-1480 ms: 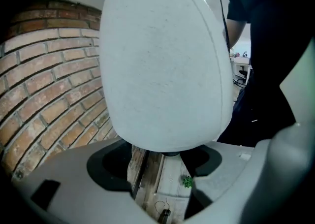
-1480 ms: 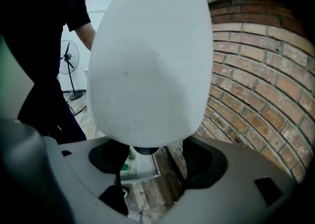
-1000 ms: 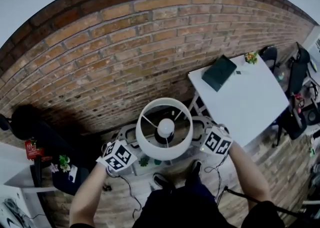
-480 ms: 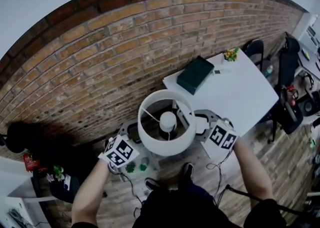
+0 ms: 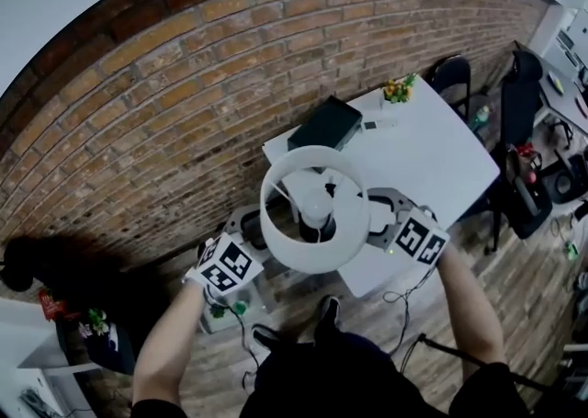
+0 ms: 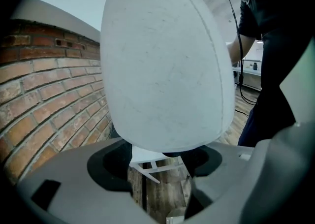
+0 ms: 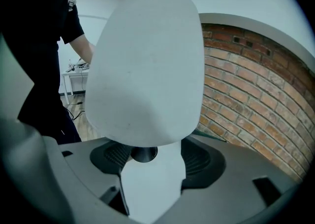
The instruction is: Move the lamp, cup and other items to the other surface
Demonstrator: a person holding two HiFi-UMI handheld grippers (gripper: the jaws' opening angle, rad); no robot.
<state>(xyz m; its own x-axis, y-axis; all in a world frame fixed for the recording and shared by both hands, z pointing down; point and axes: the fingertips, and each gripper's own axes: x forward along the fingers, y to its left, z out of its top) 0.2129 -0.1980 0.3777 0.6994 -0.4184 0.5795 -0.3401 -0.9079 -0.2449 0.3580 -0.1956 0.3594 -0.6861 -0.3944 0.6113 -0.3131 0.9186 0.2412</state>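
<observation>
A person holds a white-shaded lamp (image 5: 315,209) between two hand-held tools, above the near corner of a white surface (image 5: 432,154) that stands by a brick wall (image 5: 175,104). The left tool (image 5: 257,234) and the right tool (image 5: 378,220) reach in under the shade from opposite sides. Each has its jaws well apart, with the lamp's dark neck between them just below the shade. A dark flat case (image 5: 323,124) and a small plant (image 5: 397,88) sit at the surface's far edge.

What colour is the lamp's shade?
Plain white, no pattern. The shade shows best in the left gripper view.
</observation>
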